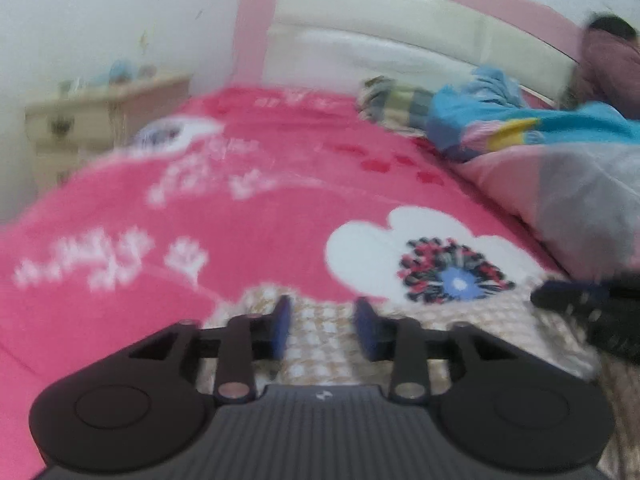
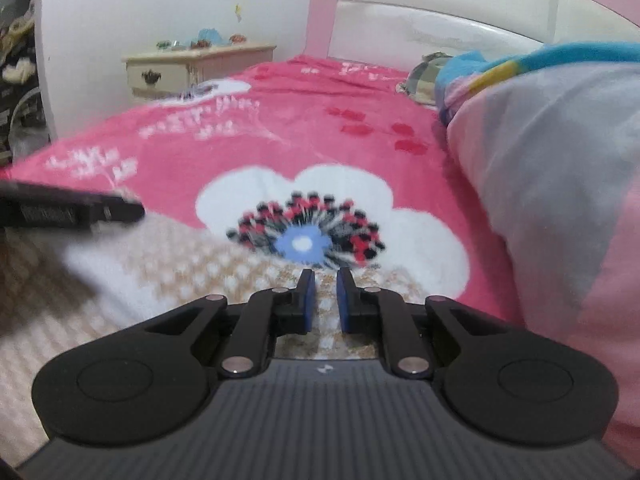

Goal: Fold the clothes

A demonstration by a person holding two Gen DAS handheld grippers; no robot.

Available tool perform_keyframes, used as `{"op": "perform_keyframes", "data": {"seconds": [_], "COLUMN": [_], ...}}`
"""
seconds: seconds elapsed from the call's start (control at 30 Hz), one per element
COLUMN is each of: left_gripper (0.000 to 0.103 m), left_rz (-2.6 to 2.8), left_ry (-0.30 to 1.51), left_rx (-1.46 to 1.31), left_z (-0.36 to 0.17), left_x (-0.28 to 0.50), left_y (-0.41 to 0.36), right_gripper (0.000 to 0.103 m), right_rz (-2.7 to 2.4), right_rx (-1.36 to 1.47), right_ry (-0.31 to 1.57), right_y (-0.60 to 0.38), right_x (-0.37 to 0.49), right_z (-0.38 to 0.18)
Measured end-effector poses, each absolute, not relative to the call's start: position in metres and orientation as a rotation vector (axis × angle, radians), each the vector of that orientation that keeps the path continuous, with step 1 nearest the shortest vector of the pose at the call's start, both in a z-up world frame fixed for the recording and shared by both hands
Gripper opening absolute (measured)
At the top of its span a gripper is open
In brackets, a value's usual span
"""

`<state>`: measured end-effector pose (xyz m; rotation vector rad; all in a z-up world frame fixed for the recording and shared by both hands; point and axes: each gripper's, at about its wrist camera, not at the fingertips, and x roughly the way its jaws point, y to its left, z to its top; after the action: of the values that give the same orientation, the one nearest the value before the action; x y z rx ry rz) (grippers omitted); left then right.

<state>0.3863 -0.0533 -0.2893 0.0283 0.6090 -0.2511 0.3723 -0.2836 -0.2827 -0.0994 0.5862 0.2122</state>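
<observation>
A beige and white checked garment (image 1: 320, 344) lies flat on the pink blanket (image 1: 240, 220) at the near edge of the bed. My left gripper (image 1: 323, 302) hovers just above it, open, its blue pads well apart and only the cloth's surface showing in the gap. In the right wrist view the same garment (image 2: 180, 280) spreads to the left. My right gripper (image 2: 325, 274) is low on the garment's far edge, its pads nearly together and pinching the checked cloth. The left gripper's black finger (image 2: 120, 210) reaches in from the left.
A bunched quilt in pink, grey and blue (image 2: 560, 160) rises close on the right. A cream headboard (image 1: 400, 20) with a pink frame closes the far end. A cream nightstand (image 2: 192, 64) with small items stands beyond the bed's left side.
</observation>
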Motion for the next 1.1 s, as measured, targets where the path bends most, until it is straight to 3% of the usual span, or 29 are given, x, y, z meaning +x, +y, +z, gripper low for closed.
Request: {"op": "perform_keyframes", "data": {"seconds": [0.07, 0.2, 0.3, 0.47, 0.77, 0.93, 1.1], "left_gripper": [0.066, 0.068, 0.067, 0.074, 0.074, 0.076, 0.076], "left_rz": [-0.291, -0.285, -0.242, -0.15, -0.033, 0.002, 0.011], "left_ry": [0.616, 0.703, 0.756, 0.742, 0.839, 0.945, 1.075], "left_rx": [0.151, 0.244, 0.103, -0.046, -0.316, -0.332, -0.369], "left_z": [-0.29, -0.304, -0.278, -0.22, -0.16, -0.166, -0.21], "left_x": [0.375, 0.371, 0.375, 0.354, 0.236, 0.142, 0.063], "left_y": [-0.066, -0.077, -0.065, -0.014, 0.11, 0.142, 0.146], "right_gripper": [0.011, 0.009, 0.01, 0.012, 0.012, 0.013, 0.015], "right_rz": [0.28, 0.397, 0.358, 0.373, 0.488, 0.596, 0.659], "right_rx": [-0.146, -0.366, -0.346, -0.147, -0.04, 0.067, 0.155], "right_ry": [0.542, 0.662, 0.667, 0.657, 0.715, 0.777, 0.878], "right_y": [-0.274, -0.241, -0.24, -0.262, -0.263, -0.233, -0.183], "right_x": [0.352, 0.344, 0.344, 0.321, 0.246, 0.199, 0.165], "right_z": [-0.268, -0.301, -0.302, -0.248, -0.2, -0.18, -0.187]}}
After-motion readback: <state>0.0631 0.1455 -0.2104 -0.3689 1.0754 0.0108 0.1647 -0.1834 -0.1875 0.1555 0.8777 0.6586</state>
